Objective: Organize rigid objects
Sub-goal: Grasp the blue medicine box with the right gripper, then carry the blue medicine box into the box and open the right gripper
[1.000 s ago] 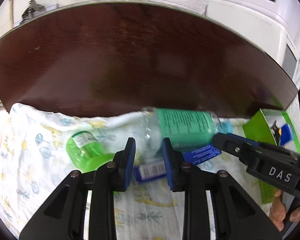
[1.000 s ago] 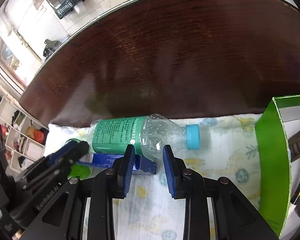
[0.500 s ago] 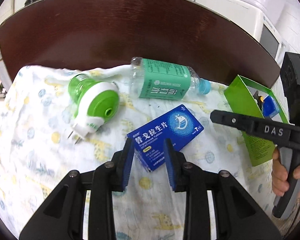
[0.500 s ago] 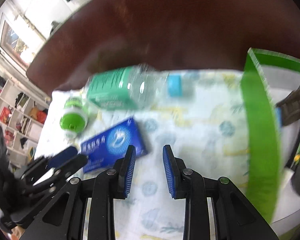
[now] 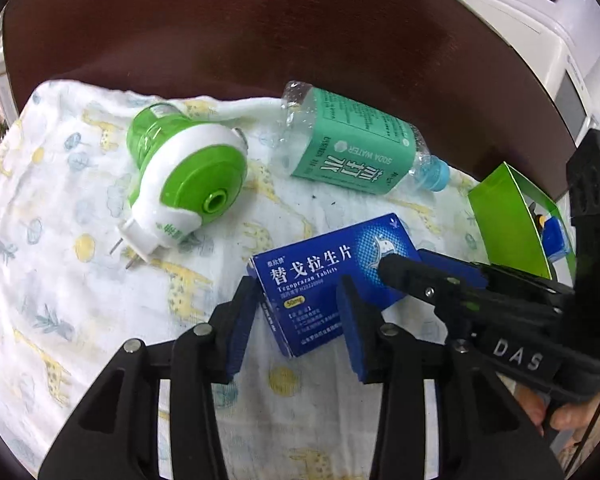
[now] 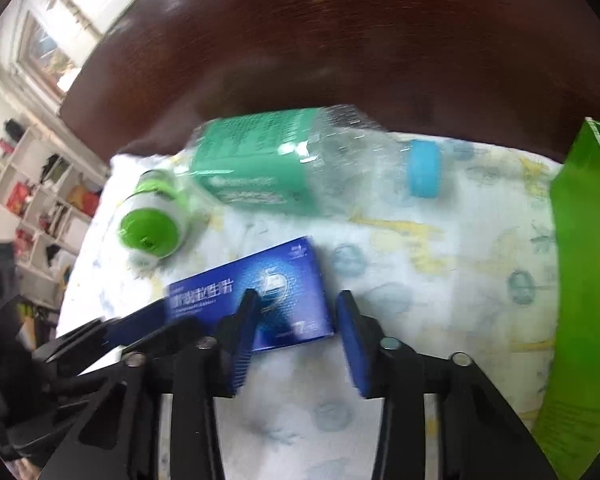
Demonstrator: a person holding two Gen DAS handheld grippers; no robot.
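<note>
A blue medicine box (image 5: 332, 276) is seen lying flat on a patterned cloth (image 5: 60, 208) spread over the dark counter (image 5: 260, 40), between a green plug-in device (image 5: 184, 184) and a green carton (image 5: 508, 220). A water bottle (image 5: 352, 144) is laid on its side behind the box. The left gripper (image 5: 298, 320) and right gripper (image 6: 296, 324) are held with fingers spread wide over opposite ends of the box, nothing being gripped.

Bright, even daylight; the right wrist view shows a glaring window (image 6: 48, 52) upper left. That view is motion-blurred, smearing the soda water bottle (image 6: 276, 164). The left view is sharp. Fisheye bending darkens both rims.
</note>
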